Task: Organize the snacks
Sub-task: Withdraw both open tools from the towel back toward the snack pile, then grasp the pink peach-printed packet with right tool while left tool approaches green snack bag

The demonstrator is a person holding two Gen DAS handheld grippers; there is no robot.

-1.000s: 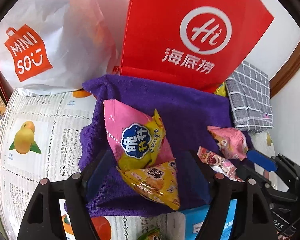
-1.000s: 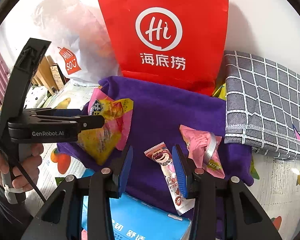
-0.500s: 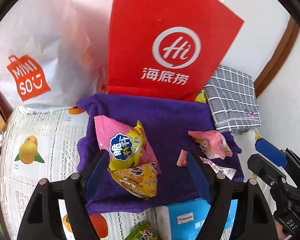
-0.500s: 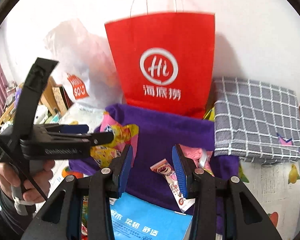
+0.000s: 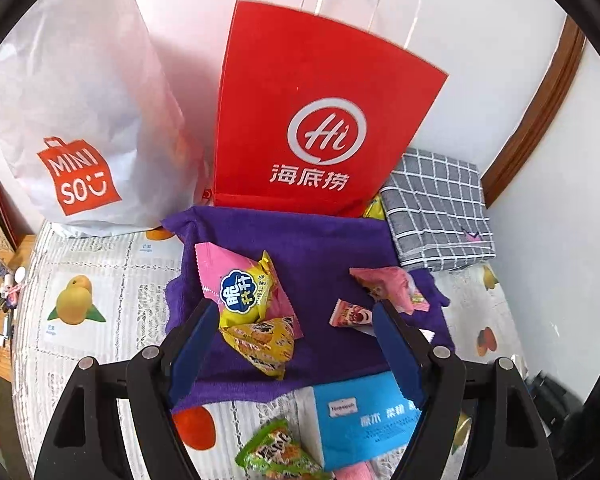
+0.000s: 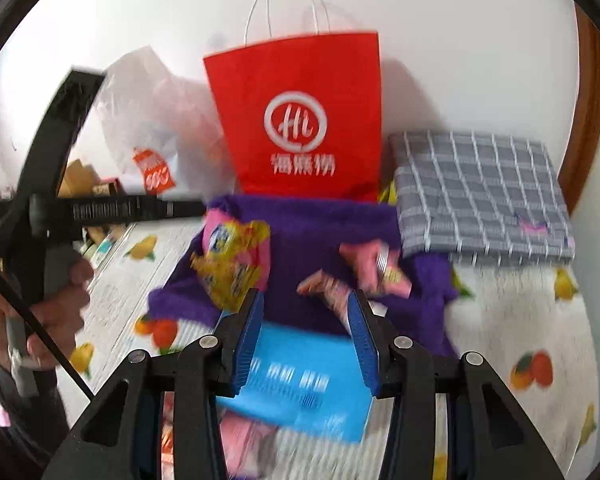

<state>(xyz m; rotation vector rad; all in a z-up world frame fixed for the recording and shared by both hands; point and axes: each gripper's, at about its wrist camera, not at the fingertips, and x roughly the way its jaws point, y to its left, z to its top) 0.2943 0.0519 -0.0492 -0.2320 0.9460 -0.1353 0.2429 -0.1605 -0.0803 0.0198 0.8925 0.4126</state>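
A purple towel (image 5: pixel 320 248) lies on the table before a red paper bag (image 5: pixel 316 120). On it lie a pink and yellow snack pack (image 5: pixel 244 288), a yellow triangular pack (image 5: pixel 260 344), a small strawberry-print candy packet (image 5: pixel 350 315) and a pink snack pack (image 5: pixel 392 286). My left gripper (image 5: pixel 296 348) is open and empty, above the towel's near edge. My right gripper (image 6: pixel 306 340) is open and empty, pulled back over a blue box (image 6: pixel 300 384). The left gripper's body (image 6: pixel 100 212) shows in the right wrist view.
A white Miniso bag (image 5: pixel 80 128) stands at the back left. A folded grey checked cloth (image 5: pixel 436 208) lies at the back right. A blue box (image 5: pixel 360 412) and a green snack pack (image 5: pixel 276 452) lie near me. A wall stands behind.
Both grippers have drawn back and up from the towel, so the snacks look smaller and further off. Both stay open and empty. The right wrist view is now motion-blurred.
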